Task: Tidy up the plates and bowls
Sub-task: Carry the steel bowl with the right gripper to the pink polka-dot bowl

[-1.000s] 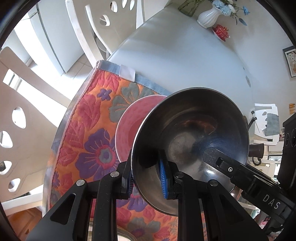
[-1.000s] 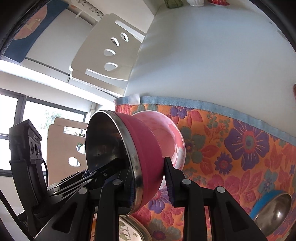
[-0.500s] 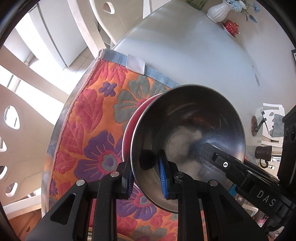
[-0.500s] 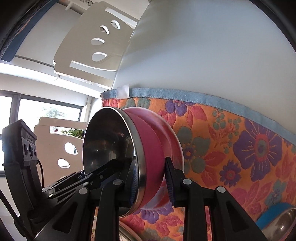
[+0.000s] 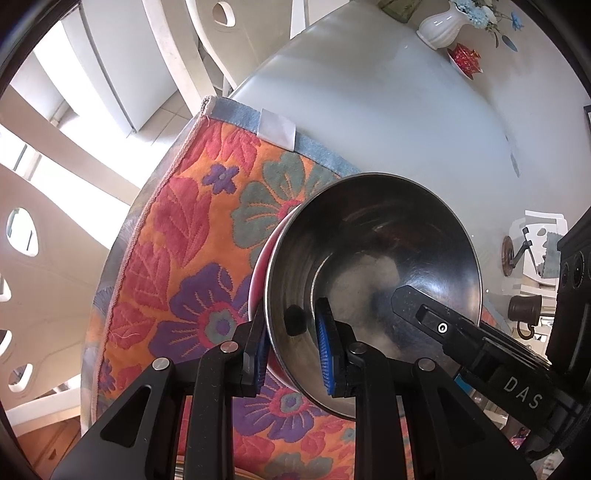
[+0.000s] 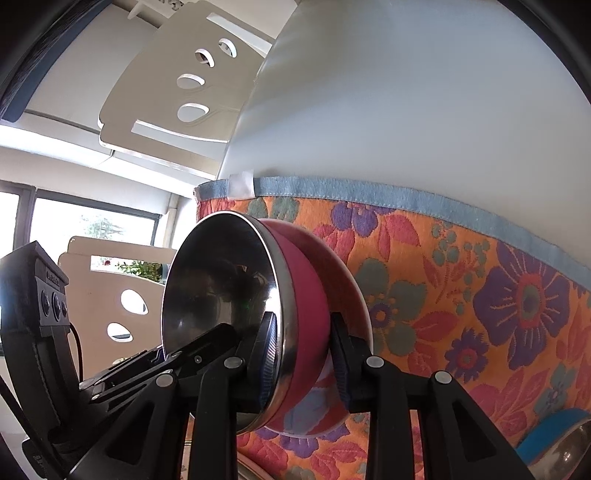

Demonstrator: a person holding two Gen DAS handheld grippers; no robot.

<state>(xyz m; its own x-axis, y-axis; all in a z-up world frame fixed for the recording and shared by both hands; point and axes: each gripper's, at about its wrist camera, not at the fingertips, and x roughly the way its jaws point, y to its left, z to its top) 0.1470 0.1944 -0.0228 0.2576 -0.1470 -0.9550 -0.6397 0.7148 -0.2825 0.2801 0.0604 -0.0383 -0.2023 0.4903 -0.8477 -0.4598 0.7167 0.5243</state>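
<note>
**Both grippers on one steel-lined bowl over floral mat**

White table (image 5: 388, 122) is carrying a floral quilted mat (image 5: 192, 266) w/ blue trim along its far edge; white cut-out chairs (image 6: 173, 92) are standing behind, and a white vase (image 5: 441, 26) is sitting at the far end next to a small red dish (image 5: 466, 61).

Pink bowl w/ steel interior (image 5: 373, 266) is hanging tilted over the mat's near-left part, mouth facing the left side. Behind it a pink plate (image 6: 354, 291) is lying on the mat; can't tell whether bowl is touching it.

Left gripper (image 5: 293, 354) is pinching the bowl's rim, one blue pad inside, the other on the outer wall, jaws nearly closed. Right gripper (image 6: 304, 354) is straddling the rim on the opposite side: inner pad is lying against the steel, outer pad is looking barely off the pink wall, so grip is loose at best.

Blue bowl (image 6: 554, 439) is sitting at the mat's right, well apart.
</note>
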